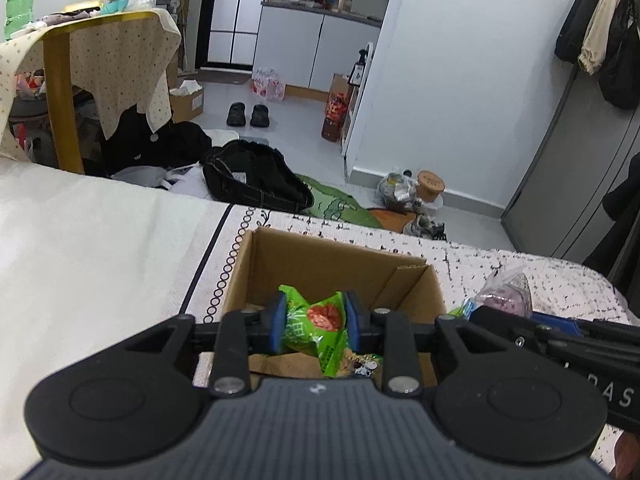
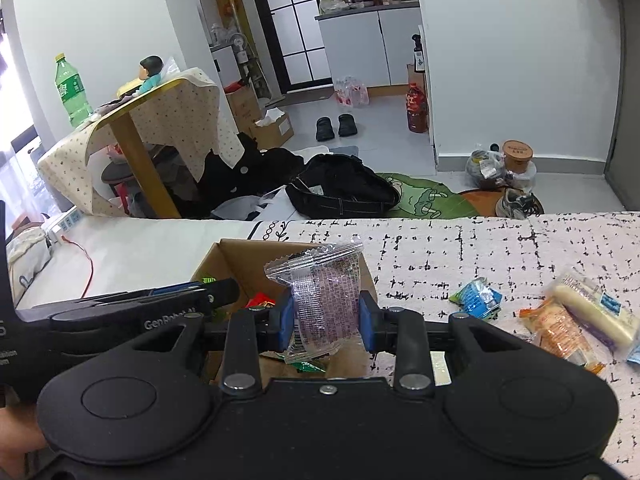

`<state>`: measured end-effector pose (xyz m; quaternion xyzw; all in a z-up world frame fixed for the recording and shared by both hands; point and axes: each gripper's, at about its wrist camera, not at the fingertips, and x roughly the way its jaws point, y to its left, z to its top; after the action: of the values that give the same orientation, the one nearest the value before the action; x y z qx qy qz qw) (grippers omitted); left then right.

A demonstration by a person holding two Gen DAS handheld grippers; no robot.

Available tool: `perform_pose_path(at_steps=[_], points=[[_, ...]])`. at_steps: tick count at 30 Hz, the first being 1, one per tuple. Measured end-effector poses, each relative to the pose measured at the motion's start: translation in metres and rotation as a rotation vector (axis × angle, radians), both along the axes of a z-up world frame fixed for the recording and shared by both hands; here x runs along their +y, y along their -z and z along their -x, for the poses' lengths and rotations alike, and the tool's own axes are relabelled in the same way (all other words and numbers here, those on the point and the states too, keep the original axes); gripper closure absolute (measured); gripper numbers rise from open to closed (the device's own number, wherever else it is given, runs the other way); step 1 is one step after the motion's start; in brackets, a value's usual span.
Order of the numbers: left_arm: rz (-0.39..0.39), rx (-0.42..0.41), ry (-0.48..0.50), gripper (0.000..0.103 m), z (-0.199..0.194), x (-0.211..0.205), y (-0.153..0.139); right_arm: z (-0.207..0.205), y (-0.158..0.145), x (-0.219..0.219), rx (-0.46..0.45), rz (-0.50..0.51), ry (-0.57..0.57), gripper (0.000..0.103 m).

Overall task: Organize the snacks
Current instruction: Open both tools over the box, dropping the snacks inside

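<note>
the left gripper (image 1: 315, 322) is clenched on a green snack packet (image 1: 320, 322) with a red picture on its front, held over the open cardboard box (image 1: 332, 264) on the patterned bedspread (image 2: 460, 252). its white print is too crumpled to read. the right gripper (image 2: 325, 316) grips a clear wrapper with purple print (image 2: 324, 296), upright just above the box's right edge; the small text is illegible. "genrobot" shows on the left tool's arm. on the bedspread to the right lie a blue packet (image 2: 478, 296), an orange-printed packet (image 2: 560, 332) and a cream roll in plastic (image 2: 592, 312).
</note>
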<state>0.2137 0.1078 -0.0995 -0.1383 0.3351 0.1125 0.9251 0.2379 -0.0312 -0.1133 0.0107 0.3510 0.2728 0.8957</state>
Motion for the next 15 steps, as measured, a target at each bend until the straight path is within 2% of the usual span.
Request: perform_pose_path(at_steps=[5,7,11,13,15], points=[[0.003,-0.015,-0.023,0.068,0.006,-0.001,-0.004,0.000,0.004,0.006,0.011,0.008,-0.012,0.071],[-0.015,-0.022,-0.036,0.056,0.009,-0.001,-0.007,-0.001,0.005,0.008,0.015,0.011,-0.018,0.071],[-0.024,-0.022,-0.072,0.048,0.015,0.001,-0.012,-0.003,0.007,0.007,0.025,-0.002,-0.023,0.070],[-0.026,-0.010,-0.088,0.041,0.017,0.003,-0.014,-0.004,0.007,0.006,0.028,-0.009,-0.022,0.066],[-0.031,-0.012,-0.106,0.034,0.021,0.004,-0.017,-0.003,0.007,0.003,0.026,-0.017,-0.024,0.053]])
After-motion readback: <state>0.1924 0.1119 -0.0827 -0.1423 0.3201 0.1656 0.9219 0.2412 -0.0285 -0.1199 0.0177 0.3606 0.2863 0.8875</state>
